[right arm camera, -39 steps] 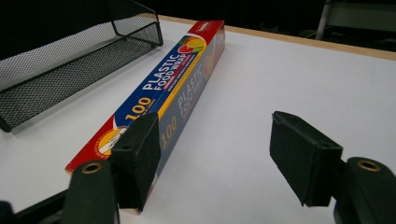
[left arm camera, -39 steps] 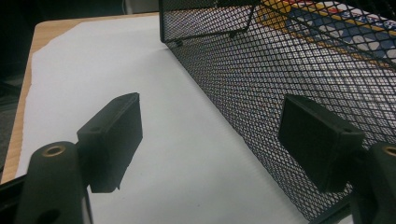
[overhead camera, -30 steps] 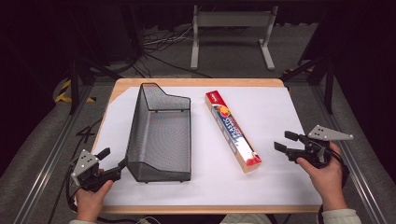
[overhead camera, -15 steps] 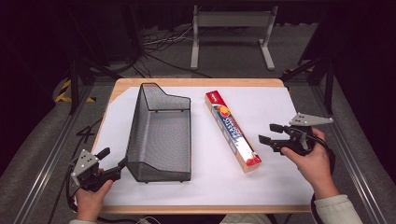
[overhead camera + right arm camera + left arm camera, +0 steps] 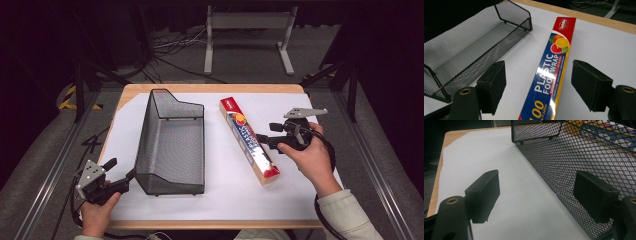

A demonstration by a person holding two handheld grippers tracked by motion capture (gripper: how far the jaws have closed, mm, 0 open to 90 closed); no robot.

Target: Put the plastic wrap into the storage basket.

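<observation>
Nothing has been picked up yet: the plastic wrap box (image 5: 248,140) lies flat on the white sheet, running from near the desk's (image 5: 210,88) far edge down toward its near-right part, just beside the wire basket (image 5: 172,145) but apart from it. The basket is empty, so if the box is meant to go in there, the grasp, the lift and the placing are all left to do.

The right tongs (image 5: 264,133) are held low at the box's right side, about halfway along it, pointing left across it. In the right gripper view the jaws stand wide apart with the box (image 5: 550,67) between them, gripping nothing; whether they are low enough to close on it is hard to tell from here.

The left tongs (image 5: 120,173) rest at the desk's near-left corner, by the basket's near-left corner. In the left gripper view their jaws are also spread, one beside the mesh wall (image 5: 574,162), and they may just touch it. The left hand (image 5: 96,215) sits at the desk's near edge.
</observation>
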